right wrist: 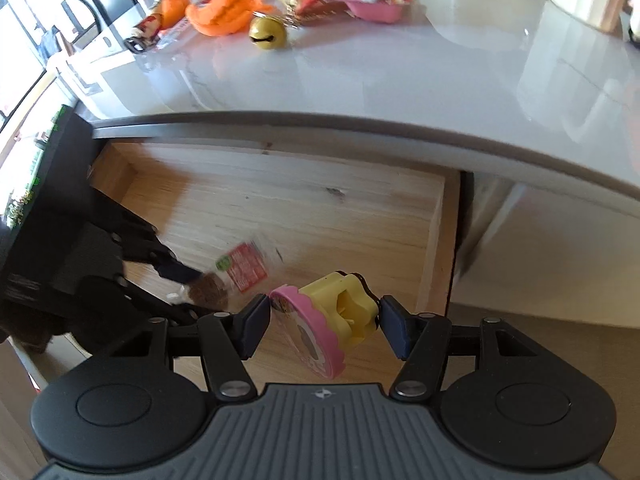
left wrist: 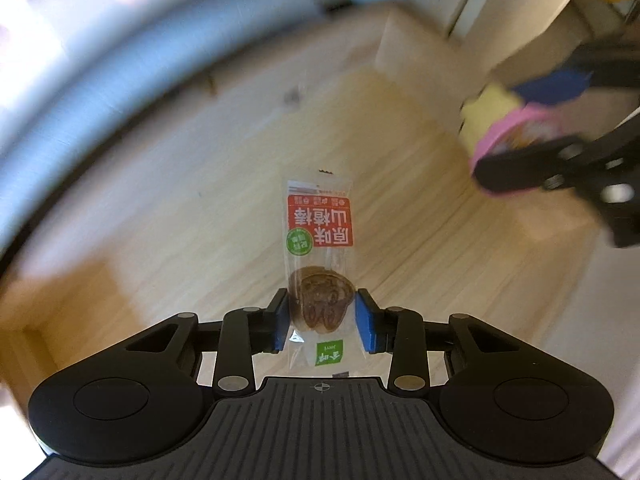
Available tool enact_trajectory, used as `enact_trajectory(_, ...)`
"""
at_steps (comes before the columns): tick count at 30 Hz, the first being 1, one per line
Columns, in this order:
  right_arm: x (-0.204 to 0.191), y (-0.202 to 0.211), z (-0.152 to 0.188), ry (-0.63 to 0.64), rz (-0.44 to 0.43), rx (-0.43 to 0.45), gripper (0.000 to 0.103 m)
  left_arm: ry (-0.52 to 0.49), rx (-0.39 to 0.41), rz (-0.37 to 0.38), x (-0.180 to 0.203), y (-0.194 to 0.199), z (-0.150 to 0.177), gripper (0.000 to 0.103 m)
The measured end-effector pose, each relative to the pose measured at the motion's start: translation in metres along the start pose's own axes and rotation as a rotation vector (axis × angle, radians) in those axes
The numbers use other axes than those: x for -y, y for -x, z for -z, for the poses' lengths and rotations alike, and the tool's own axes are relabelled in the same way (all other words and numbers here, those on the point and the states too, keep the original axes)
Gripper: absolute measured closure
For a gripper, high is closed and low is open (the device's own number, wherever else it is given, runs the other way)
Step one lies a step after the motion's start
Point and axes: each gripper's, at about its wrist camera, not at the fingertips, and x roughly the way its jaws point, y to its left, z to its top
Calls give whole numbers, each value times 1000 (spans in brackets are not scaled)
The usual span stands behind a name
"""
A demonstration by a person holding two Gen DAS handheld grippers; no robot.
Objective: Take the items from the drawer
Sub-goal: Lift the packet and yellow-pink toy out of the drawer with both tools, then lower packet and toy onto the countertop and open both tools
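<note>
The left tool [left wrist: 323, 316] grips a snack packet [left wrist: 320, 252] between its pads, over the open wooden drawer [right wrist: 320, 208]. The right tool [right wrist: 324, 328] clamps a pink-yellow toy [right wrist: 328, 320]. Behind, the desk [right wrist: 400, 80] carries an orange toy [right wrist: 224, 8].

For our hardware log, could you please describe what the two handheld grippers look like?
Both match. The left gripper and right gripper each have black linkage arms with silver pivot pins, blue finger pads, round black side housings, and a ribbed grey body bearing a small crosshair mark.
</note>
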Motion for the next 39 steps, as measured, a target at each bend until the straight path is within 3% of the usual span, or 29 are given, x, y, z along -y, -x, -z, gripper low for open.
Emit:
enact_trajectory(5, -8, 42, -5, -9, -58, 65, 43, -28, 217, 99, -9, 99, 19, 65)
enact_trajectory(8, -21, 90, -24, 49, -83, 175, 43, -45, 394, 47, -30, 165, 20, 65)
enact_trajectory(12, -36, 135, -80, 115, -33, 343, 43, 96, 544, -48, -95, 199, 0, 65)
enact_trajectory(17, -44, 103, -156, 123, 53, 391, 43, 251, 496, -196, -172, 159, -14, 64)
enact_trajectory(19, -49, 79, -174, 138, 100, 373, 43, 287, 488, -195, -185, 142, -14, 63)
enact_trajectory(22, -54, 43, -187, 160, 145, 334, 43, 324, 514, -120, -184, 121, -18, 58)
enact_trajectory(26, -62, 19, -194, 172, 196, 306, 38, 297, 519, -125, -169, 125, -10, 58)
enact_trajectory(30, -66, 15, -196, 160, 216, 299, 27, 345, 526, -77, -162, 134, 5, 59)
enact_trajectory(33, -73, 20, -191, 173, 243, 294, 27, 358, 552, -89, -161, 140, 17, 60)
enact_trajectory(39, -74, 69, -170, 103, 237, 437, 23, 383, 661, -89, -153, 162, 35, 61)
